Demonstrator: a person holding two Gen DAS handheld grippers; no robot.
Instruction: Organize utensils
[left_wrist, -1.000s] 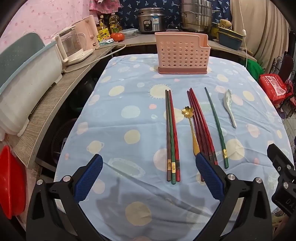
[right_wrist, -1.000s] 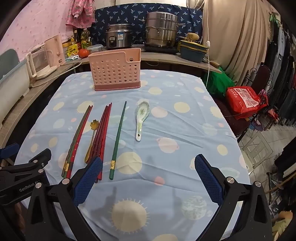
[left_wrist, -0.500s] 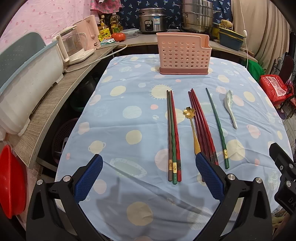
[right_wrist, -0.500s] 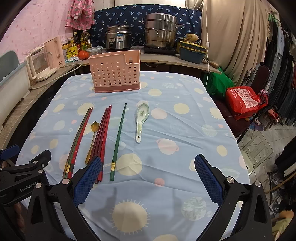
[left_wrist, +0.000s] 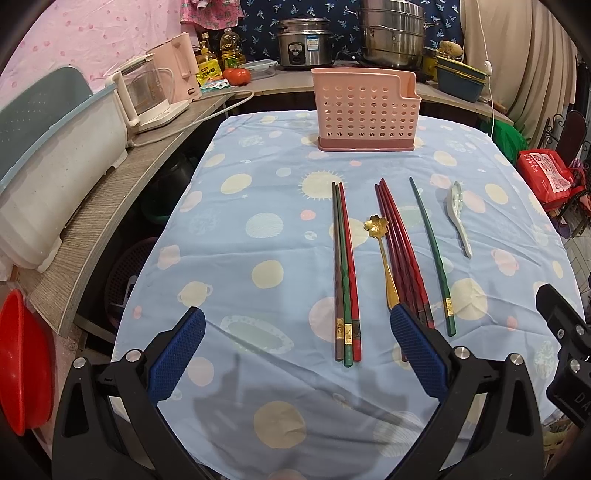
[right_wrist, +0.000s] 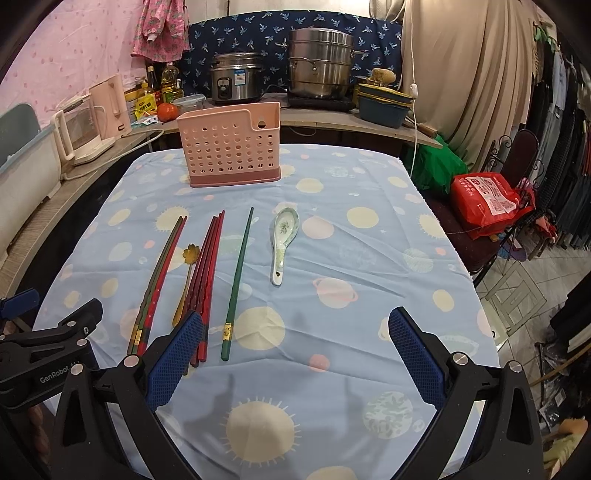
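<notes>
Left gripper (left_wrist: 295, 354) fingers apart, empty, right gripper (right_wrist: 295, 354) fingers apart, empty, chopsticks (left_wrist: 345, 273), gold spoon (left_wrist: 384, 262) and white spoon (right_wrist: 282, 240) flat mid-desk (left_wrist: 240, 240), pink holder (left_wrist: 364, 110) upright at far edge

Your left tongs (left_wrist: 295, 354) cover the near ends of the dark red chopsticks (left_wrist: 400, 251) and the gold spoon (left_wrist: 384, 266). The pink holder (left_wrist: 364, 110) hides its inside behind its perforated wall.
</notes>
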